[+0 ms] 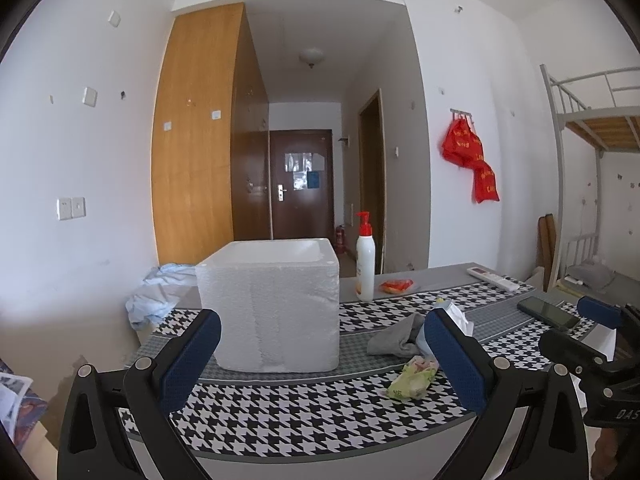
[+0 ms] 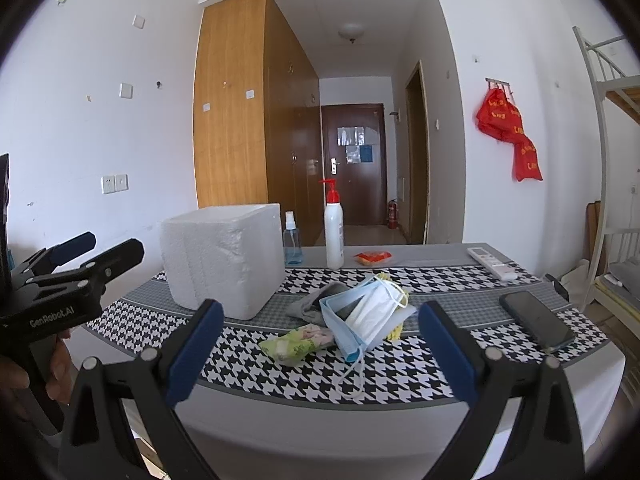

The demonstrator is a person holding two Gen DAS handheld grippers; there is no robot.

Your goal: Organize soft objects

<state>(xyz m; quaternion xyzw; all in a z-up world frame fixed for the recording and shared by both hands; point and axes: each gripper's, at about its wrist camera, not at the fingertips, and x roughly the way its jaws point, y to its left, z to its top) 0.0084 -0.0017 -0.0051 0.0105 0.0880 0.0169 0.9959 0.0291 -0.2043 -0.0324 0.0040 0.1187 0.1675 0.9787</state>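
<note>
Houndstooth-covered desk (image 2: 280, 376), carrying a white foam box (image 2: 224, 258) at left. Right of the box, a loose heap: grey cloth (image 2: 308, 305), blue and white masks (image 2: 366, 312) overlapping it, green tissue pack (image 2: 296, 345) just in front. Behind, pump bottle (image 2: 334, 228) and spray bottle (image 2: 293, 242); phone (image 2: 536, 320) at right. Left claw (image 1: 320, 354) spread wide and empty, facing the box. Right claw (image 2: 320, 350) likewise wide, empty, short of the heap.
</note>
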